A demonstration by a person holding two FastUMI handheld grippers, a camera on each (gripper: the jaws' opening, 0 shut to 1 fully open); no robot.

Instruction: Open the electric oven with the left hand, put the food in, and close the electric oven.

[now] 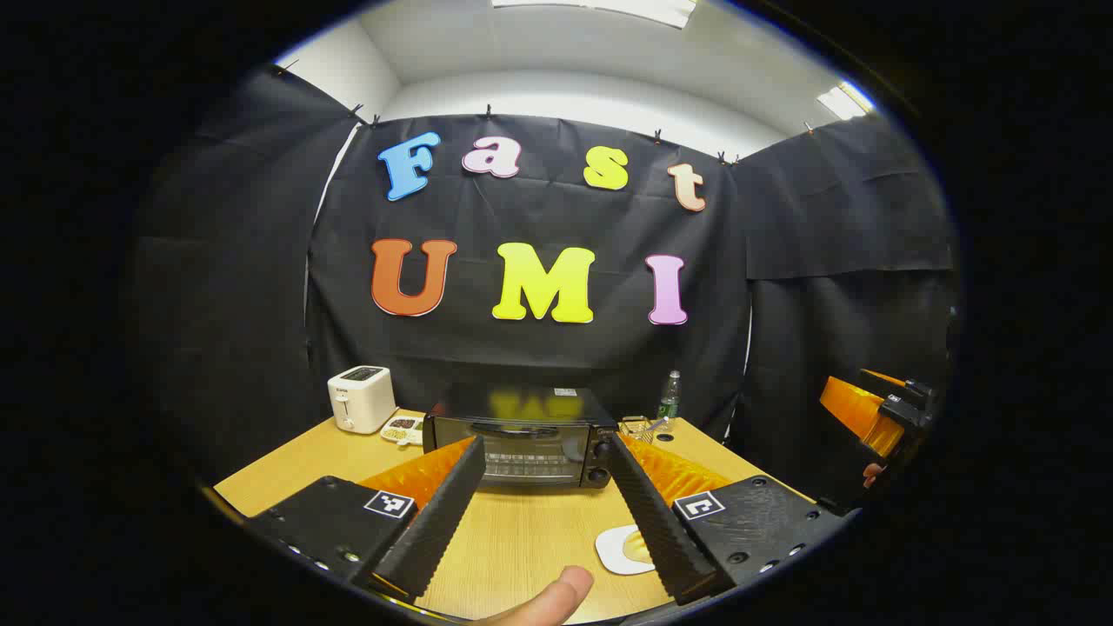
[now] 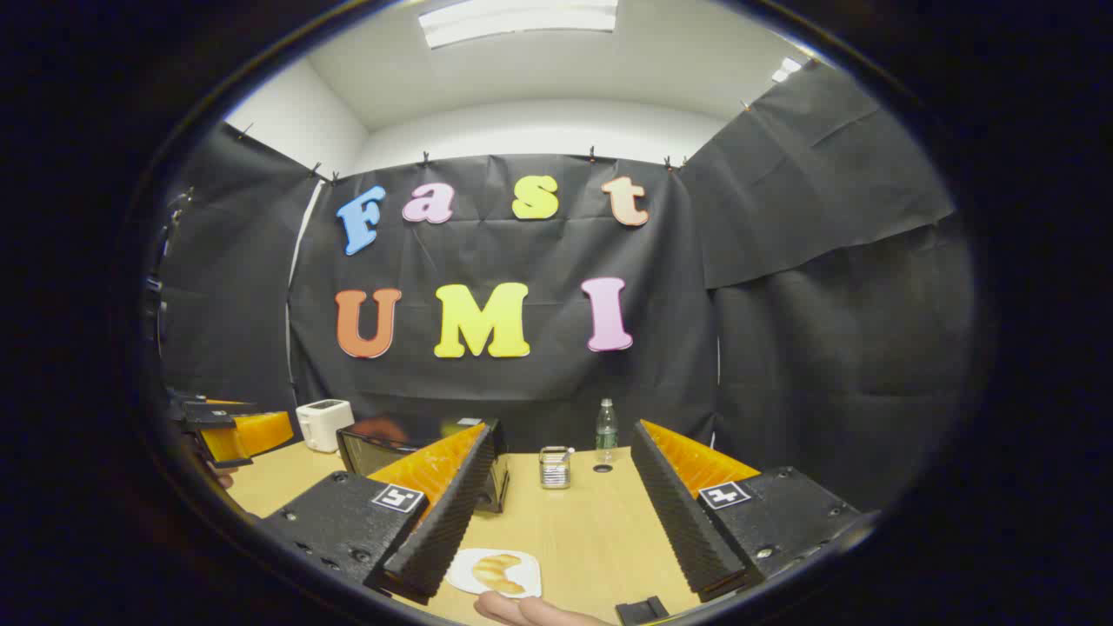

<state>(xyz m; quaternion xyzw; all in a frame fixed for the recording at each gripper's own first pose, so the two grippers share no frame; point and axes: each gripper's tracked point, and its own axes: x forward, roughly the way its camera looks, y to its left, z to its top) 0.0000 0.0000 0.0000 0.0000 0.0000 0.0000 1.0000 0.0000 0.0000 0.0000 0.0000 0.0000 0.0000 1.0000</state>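
Fingertip of a person [image 1: 556, 598] pokes in at the bottom of the left gripper view, just under the left gripper [image 1: 543, 513], whose jaws stand wide apart with nothing between them but bare desk [image 1: 522, 539]. Beyond the jaws, toward the desk's far edge, sits the electric oven [image 1: 517, 439]: a dark box, door up and closed, long handle across the top of a glass front, two knobs stacked at its right end; both fingers cut off its lower corners. Small white plate with the food [image 1: 628, 549] lies on the near desk, half hidden behind the one finger. White toaster [image 1: 361, 398] at the far left corner, a small dish [image 1: 403, 429] between it and the oven; bottle [image 1: 668, 398] and a metal rack [image 1: 639, 427] right of the oven, hard to make out. In the right gripper view the right gripper [image 2: 561, 522] is likewise spread wide and empty, with the plate, carrying a pale golden pastry, just beside its one fingertip near the desk's front edge, part of a hand [image 2: 530, 611] below it. Oven here is mostly hidden behind that finger.
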